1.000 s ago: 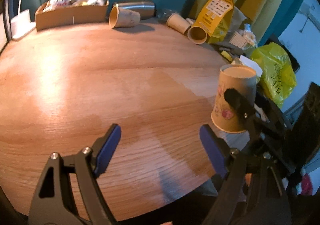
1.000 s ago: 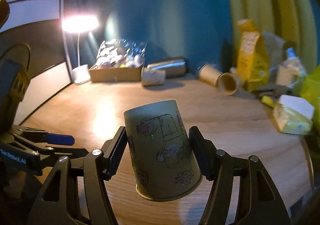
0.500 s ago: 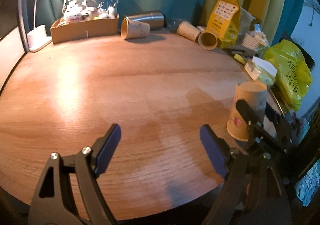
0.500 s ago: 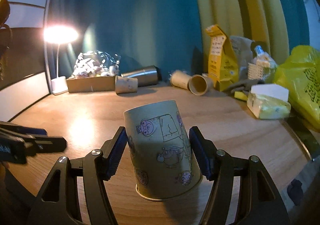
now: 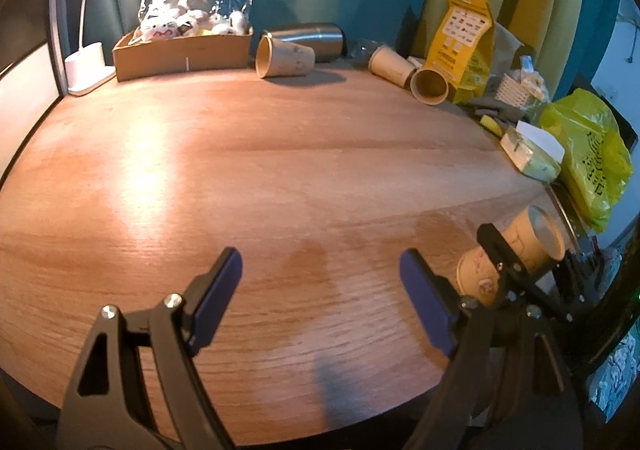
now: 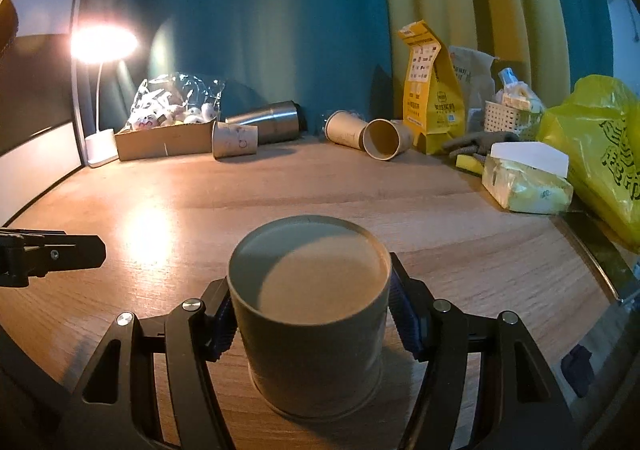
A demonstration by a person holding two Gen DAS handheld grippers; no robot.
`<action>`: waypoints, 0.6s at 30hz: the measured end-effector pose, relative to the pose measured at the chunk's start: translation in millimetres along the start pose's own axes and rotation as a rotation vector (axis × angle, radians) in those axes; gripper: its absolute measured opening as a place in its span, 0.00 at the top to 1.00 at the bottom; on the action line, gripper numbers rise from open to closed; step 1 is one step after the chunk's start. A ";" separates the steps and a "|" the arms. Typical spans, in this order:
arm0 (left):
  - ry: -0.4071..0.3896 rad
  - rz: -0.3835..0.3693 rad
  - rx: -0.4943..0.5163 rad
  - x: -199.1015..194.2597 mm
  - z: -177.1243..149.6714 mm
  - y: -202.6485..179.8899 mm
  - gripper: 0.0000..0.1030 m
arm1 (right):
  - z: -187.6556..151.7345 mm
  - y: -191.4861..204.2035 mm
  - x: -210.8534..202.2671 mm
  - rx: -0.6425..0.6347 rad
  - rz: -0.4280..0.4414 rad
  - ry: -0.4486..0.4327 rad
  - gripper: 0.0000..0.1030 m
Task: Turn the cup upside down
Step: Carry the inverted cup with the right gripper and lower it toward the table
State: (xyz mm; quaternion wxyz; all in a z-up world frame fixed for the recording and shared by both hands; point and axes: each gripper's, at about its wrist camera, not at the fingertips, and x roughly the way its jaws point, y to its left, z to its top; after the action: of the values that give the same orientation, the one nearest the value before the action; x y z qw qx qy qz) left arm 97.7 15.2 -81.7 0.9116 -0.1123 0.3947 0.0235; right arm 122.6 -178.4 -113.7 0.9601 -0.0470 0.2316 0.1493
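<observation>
Filling most of the frame, a round wooden table (image 5: 248, 154) glows under lamplight. Low in the right wrist view, the right gripper (image 6: 310, 316) clamps a paper cup (image 6: 310, 302), base up, its rim at the tabletop. Bottom centre of the left view, the left gripper (image 5: 320, 292) hangs spread wide, grasping nothing.

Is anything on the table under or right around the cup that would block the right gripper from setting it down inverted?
Nothing visible does. The cup, base up, sits between the right gripper's pads over bare table; the other cups and clutter lie along the far edge.
</observation>
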 end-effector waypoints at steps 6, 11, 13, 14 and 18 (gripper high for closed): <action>0.006 0.007 -0.002 2.2 2.6 1.9 0.20 | 2.5 0.4 3.7 0.001 0.012 0.013 0.34; 0.012 0.008 -0.015 6.5 6.7 7.3 0.20 | 11.9 6.2 10.1 -0.025 0.035 0.030 0.40; 0.015 0.010 -0.017 8.3 8.5 9.0 0.20 | 16.8 8.3 15.1 -0.029 0.040 0.043 0.41; 0.015 0.012 -0.019 9.1 9.4 9.6 0.20 | 19.3 9.1 17.3 -0.031 0.041 0.046 0.41; 0.010 0.020 -0.032 12.1 15.3 16.3 0.20 | 29.8 16.3 24.8 -0.051 0.043 0.034 0.40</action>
State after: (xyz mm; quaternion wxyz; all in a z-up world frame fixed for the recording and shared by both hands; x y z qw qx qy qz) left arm 114.8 33.9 -83.4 0.9074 -0.1229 0.4001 0.0383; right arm 151.5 -151.6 -98.9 0.9510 -0.0689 0.2452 0.1751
